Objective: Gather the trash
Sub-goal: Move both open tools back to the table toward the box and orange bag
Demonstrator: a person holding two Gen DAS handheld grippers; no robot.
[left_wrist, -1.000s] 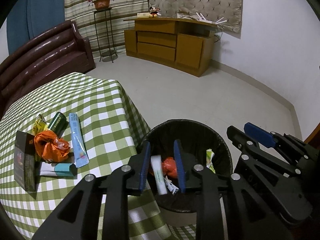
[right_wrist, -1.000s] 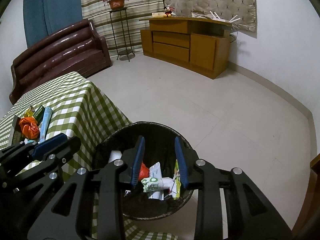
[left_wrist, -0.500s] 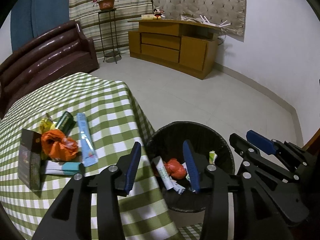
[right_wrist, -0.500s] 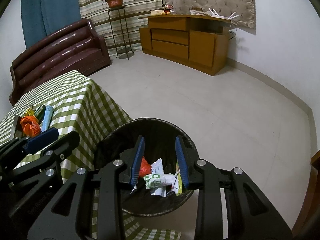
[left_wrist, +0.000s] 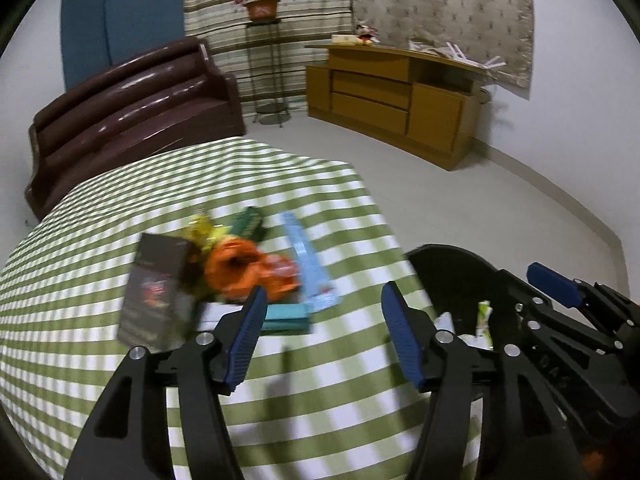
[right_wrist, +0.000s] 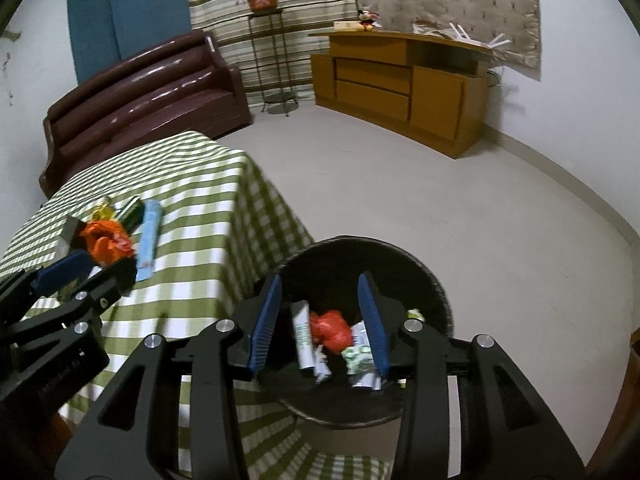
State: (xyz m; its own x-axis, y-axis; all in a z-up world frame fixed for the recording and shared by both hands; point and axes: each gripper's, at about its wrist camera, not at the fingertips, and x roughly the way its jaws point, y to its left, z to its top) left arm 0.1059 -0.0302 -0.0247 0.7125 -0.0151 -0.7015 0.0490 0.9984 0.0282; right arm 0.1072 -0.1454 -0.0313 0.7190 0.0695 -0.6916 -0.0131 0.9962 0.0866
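Your left tool (left_wrist: 322,330), spread wide and empty, has swung from the round black bin (right_wrist: 424,264) to the checked cloth tabletop (left_wrist: 100,216) with its crumpled orange bag (left_wrist: 240,268), flat blue sachet (left_wrist: 308,264) and dark carton (left_wrist: 154,288); your right tool (right_wrist: 320,320) now gapes emptied over binned wrappers (right_wrist: 332,328).

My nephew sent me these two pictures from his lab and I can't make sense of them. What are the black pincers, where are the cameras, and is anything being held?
There is no robot: a person holds one pincer tool in each hand, each with a wide-angle camera looking along its fingers. In the left view, the left claw is open and empty above the green checked tablecloth, facing a pile of rubbish: a crumpled orange plastic bag, a dark box and a light blue tube. In the right view, the right claw, also open and empty, hangs over the round black waste bin, which already holds wrappers.
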